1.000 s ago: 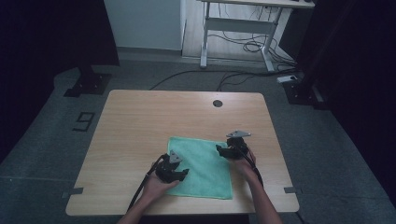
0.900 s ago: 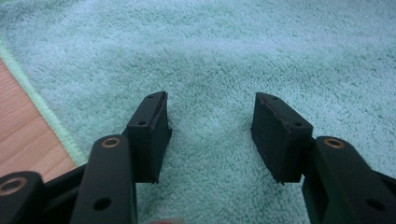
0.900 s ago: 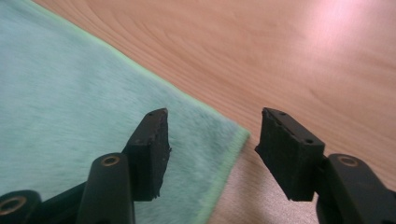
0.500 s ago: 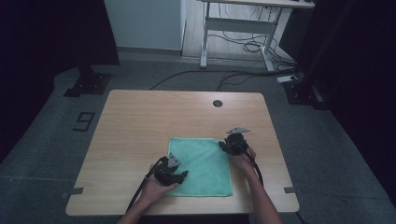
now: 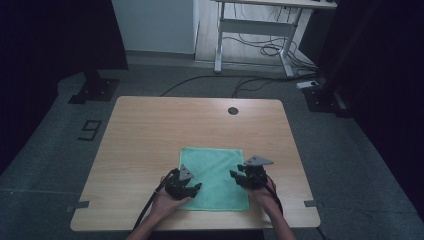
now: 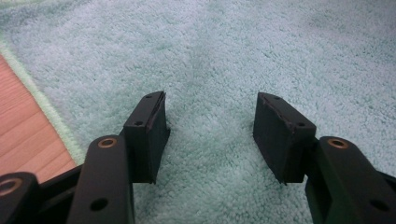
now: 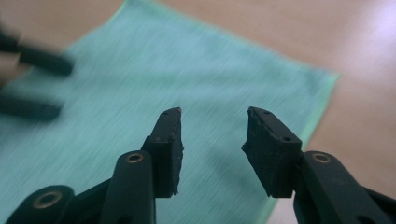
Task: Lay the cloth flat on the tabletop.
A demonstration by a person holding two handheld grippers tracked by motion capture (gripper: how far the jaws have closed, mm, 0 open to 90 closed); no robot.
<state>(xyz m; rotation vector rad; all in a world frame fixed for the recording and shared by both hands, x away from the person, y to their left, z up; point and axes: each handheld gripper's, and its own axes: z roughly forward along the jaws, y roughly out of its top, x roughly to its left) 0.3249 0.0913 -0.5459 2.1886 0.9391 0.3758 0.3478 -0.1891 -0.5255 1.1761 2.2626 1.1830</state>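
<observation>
A green towel (image 5: 212, 167) lies flat on the wooden table (image 5: 150, 135), near its front edge. My left gripper (image 5: 193, 188) rests low over the towel's near-left corner, open, with bare terry cloth (image 6: 210, 46) between its jaws (image 6: 210, 116). The towel's hem and the table (image 6: 18, 135) show at that view's left. My right gripper (image 5: 236, 176) hovers over the towel's right edge. Its jaws have just been opening, and nothing is between them (image 7: 212, 126). Below them the towel (image 7: 163, 70) is blurred, and the left gripper (image 7: 32, 84) shows as dark streaks.
A round black cable hole (image 5: 232, 110) sits at the table's far side. Bare wood surrounds the towel to the left, right and far side. On the floor behind stand a white desk frame (image 5: 250, 30) with cables and a dark stand (image 5: 92, 87).
My right gripper has moved along the towel's right edge toward the near side of the table. The left gripper and the towel have stayed put.
</observation>
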